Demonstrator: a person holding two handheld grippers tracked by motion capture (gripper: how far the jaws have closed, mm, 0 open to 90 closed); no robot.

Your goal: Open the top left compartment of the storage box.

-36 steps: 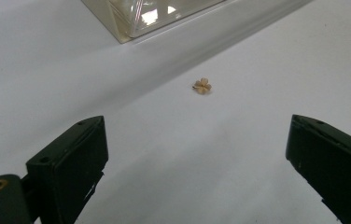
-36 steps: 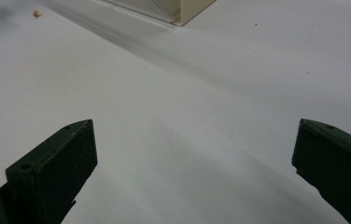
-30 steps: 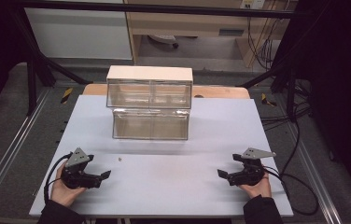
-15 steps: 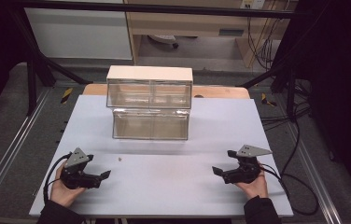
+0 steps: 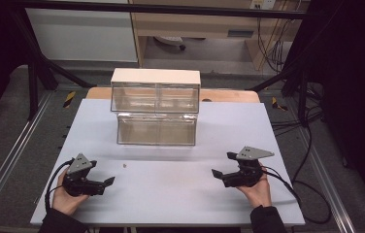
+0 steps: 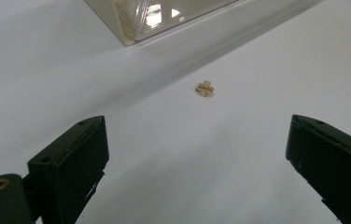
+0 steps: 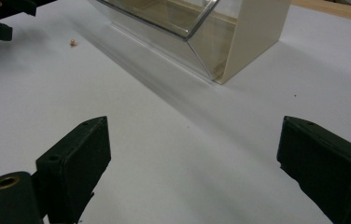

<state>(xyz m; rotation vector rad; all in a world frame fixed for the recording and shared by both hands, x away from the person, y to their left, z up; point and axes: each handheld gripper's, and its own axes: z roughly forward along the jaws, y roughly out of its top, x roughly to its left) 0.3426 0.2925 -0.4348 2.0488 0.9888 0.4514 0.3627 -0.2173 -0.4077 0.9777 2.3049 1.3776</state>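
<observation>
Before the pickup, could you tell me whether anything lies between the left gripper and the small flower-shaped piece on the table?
Nothing visible does: only bare white table lies between the open left gripper and the flower-shaped piece.

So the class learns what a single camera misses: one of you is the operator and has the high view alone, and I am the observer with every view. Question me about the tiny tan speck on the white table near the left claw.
Operator: From above it is just a dot. What shape is it?
Observer: In the left gripper view the speck is a small tan piece with four rounded lobes, like a clover.
Operator: Does the left claw have hold of it?
Observer: No. The left claw stands open, and the piece lies flat on the table well ahead of both jaws, touching neither.
</observation>
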